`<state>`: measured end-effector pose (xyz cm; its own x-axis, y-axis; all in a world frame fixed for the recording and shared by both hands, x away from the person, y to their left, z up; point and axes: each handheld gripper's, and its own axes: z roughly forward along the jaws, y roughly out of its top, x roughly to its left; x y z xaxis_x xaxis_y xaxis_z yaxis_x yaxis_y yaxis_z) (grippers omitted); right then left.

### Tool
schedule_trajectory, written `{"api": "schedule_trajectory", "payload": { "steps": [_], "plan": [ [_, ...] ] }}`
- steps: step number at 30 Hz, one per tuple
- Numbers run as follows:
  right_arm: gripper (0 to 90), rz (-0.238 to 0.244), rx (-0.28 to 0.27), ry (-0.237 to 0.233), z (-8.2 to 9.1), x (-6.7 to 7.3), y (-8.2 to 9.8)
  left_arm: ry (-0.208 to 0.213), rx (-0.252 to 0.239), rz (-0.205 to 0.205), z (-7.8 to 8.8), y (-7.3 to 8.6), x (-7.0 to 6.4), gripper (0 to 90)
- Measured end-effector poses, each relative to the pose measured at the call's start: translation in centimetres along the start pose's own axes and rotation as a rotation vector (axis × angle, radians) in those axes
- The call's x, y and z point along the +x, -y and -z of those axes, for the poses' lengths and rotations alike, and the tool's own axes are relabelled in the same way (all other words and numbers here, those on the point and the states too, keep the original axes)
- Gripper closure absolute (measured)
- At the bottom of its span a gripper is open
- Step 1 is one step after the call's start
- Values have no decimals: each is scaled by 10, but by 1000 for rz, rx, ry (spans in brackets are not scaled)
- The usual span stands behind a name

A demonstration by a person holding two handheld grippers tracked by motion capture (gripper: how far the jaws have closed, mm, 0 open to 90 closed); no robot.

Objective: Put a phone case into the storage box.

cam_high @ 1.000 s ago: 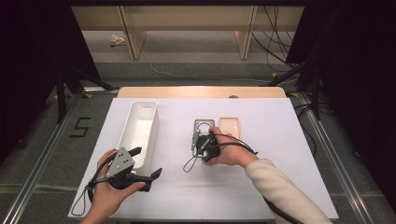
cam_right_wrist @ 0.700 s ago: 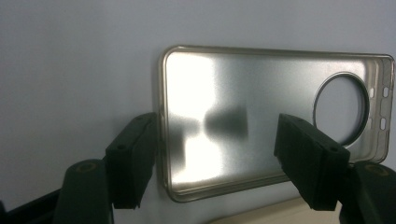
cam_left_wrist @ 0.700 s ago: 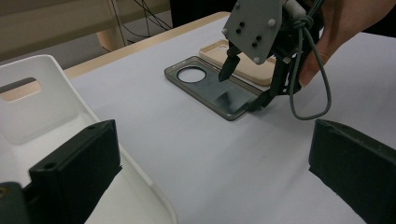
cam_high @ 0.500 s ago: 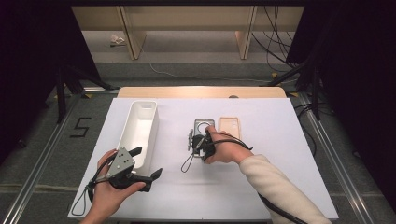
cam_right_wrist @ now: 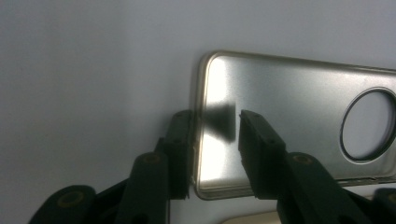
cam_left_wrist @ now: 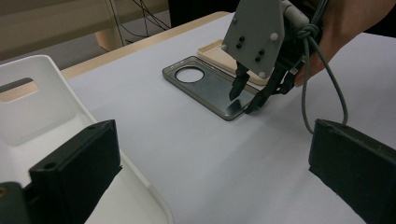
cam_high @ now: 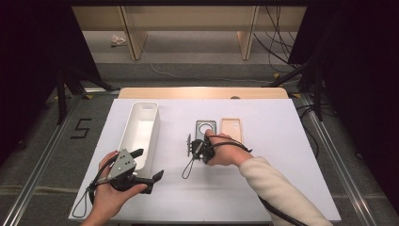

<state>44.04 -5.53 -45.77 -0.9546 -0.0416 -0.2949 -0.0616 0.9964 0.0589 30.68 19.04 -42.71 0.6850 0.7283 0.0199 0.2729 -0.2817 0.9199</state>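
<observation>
Phone case [cam_right_wrist: 299, 121] edge between parted right hand-held gripper [cam_right_wrist: 215, 140] jaws, contact unclear; left hand-held gripper [cam_left_wrist: 210, 177] released.

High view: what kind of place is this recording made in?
Probably a lab or studio recording bay: a white-covered table between dark curtains, cables on the floor, and a floor marking "5".

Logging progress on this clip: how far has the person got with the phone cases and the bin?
Nothing is done yet: the white bin is empty, and the grey case and beige case lie on the table. In hand: the right gripper straddles the grey case's edge, jaws apart. The left gripper is open, idle. Gripping and lifting remain.
</observation>
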Motion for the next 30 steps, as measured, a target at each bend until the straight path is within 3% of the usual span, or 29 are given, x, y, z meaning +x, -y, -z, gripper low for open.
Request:
{"api": "schedule_trajectory", "payload": {
  "steps": [14, 30],
  "plan": [
    [836, 26, 14, -15, 0, 6, -2, 1, -1, -5, 0, 0, 0, 15],
    [884, 7, 3, -25, 1, 7, -1, 2, -1, -7, 0, 0, -1, 15]
  ]
}}
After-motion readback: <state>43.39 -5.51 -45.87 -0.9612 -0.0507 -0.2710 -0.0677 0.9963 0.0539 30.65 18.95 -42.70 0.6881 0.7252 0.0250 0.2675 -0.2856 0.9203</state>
